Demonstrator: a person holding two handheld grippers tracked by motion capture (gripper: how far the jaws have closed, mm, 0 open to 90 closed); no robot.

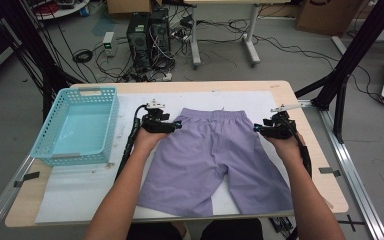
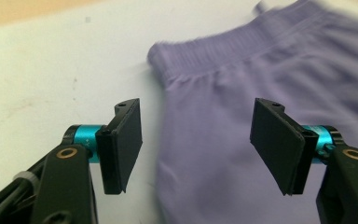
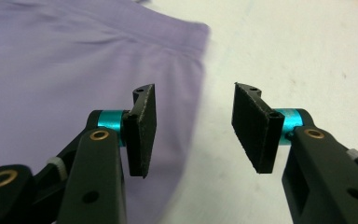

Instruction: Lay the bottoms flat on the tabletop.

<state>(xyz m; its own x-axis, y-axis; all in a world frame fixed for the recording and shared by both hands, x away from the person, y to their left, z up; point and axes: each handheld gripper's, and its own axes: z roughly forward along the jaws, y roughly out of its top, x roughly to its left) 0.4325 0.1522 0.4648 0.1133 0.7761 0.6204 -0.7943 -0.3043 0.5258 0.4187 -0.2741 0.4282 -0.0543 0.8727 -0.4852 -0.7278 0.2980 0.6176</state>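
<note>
From the high view, the lilac shorts [image 1: 215, 160] lie flat on the white sheet [image 1: 80, 195] that covers the counter [image 1: 25, 210], waistband away from the person and both legs spread toward them. The left gripper [image 1: 179, 125] hovers at the waistband's left corner and the right gripper [image 1: 255, 128] at its right corner, each just off the cloth; a turquoise lattice basket [image 1: 77, 127] stands empty, well out beyond the left gripper. The step looks like taking the shorts by the waist for a fold, and doing it well means pinching both corners at matching spots on the elastic band, deep enough to catch both layers, so the cloth lifts evenly without sagging. In the left gripper view, the left gripper [image 2: 196, 144] has its jaws wide apart with nothing between them; below and ahead of it lies the gathered, ribbed waistband [image 2: 205, 56], with the smooth, thin knit running under the right jaw and bare sheet under the left. In the right gripper view, the right gripper [image 3: 193, 128] also stands parted and empty, its flat black pads [image 3: 142, 135] looking rubbery and finely textured; the side hem of the shorts [image 3: 74, 70] passes beneath the gap, soft matte fabric under the left jaw and speckled white sheet under the right. Cloth this limp will likely slide, so a firm, square closure matters.
</note>
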